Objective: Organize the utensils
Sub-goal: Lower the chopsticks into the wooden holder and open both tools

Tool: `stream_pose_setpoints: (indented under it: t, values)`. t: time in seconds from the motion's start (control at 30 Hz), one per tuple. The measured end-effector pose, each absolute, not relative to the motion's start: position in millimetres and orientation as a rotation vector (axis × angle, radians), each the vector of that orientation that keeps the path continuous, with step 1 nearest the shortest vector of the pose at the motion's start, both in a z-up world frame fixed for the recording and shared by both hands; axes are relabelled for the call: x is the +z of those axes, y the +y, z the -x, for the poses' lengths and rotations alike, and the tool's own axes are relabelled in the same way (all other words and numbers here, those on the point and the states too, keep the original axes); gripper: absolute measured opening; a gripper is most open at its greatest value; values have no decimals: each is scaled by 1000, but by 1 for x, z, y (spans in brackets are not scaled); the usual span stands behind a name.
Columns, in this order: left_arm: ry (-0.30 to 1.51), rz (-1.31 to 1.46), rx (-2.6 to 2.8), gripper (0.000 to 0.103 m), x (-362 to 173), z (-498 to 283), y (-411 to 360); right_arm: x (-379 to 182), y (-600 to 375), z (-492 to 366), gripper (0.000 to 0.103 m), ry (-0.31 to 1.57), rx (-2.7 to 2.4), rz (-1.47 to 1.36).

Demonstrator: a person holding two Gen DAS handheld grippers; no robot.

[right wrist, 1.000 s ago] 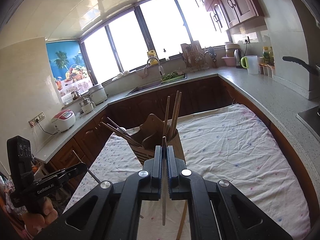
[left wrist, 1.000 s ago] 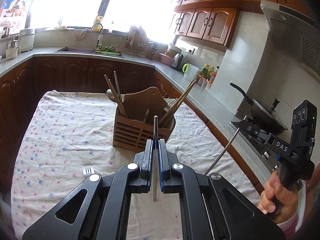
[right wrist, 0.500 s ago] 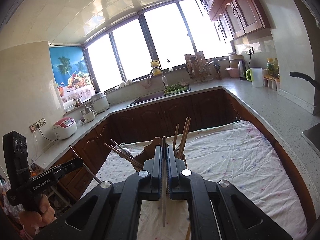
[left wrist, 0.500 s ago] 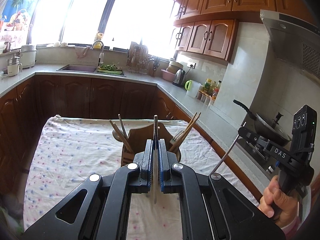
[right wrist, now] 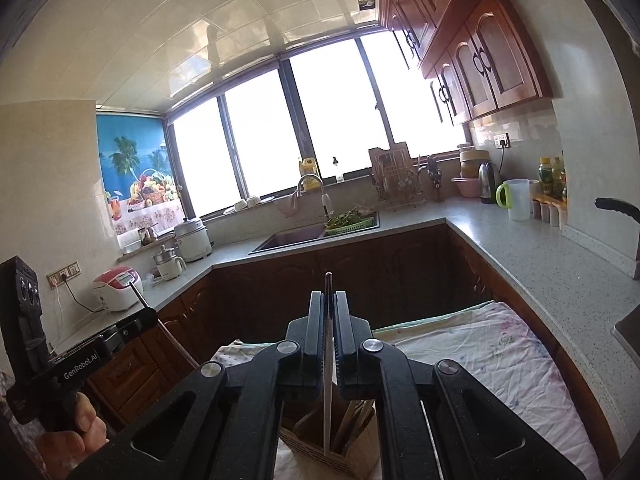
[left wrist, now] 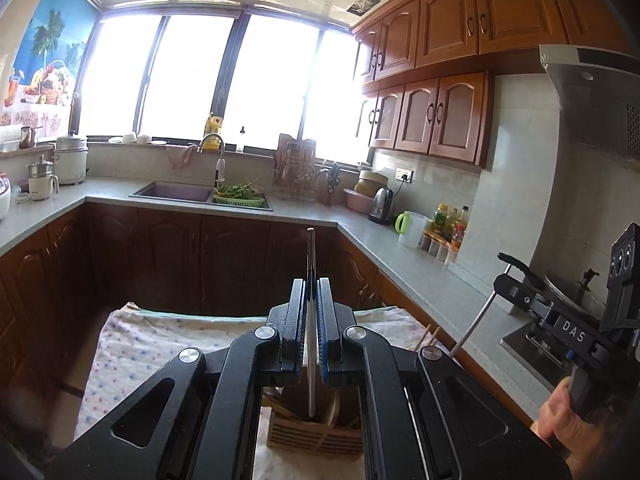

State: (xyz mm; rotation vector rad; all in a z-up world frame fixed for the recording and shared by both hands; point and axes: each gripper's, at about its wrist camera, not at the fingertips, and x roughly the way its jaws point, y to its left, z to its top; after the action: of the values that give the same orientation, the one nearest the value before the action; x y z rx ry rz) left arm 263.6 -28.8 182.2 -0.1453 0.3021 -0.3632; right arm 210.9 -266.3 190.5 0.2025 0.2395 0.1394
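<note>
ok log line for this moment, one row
left claw: shut on thin metal utensil | right claw: shut on thin metal utensil | slatted wooden utensil holder: below claws

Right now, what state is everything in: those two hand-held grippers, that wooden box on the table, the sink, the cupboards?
Left hand-held gripper: shut on a thin metal utensil.
Right hand-held gripper: shut on a thin utensil.
Wooden utensil holder: upright on the floral cloth, wooden utensils inside.
Sink basket: full of greens.
Wall cabinets: doors closed.
</note>
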Motion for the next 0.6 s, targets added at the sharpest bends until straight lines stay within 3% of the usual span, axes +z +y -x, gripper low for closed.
stream_pose_setpoints:
  t: [0.6]
  values:
    - [426, 162, -331, 4, 95, -294, -51, 111, -264, -245, 4, 379, 103, -220]
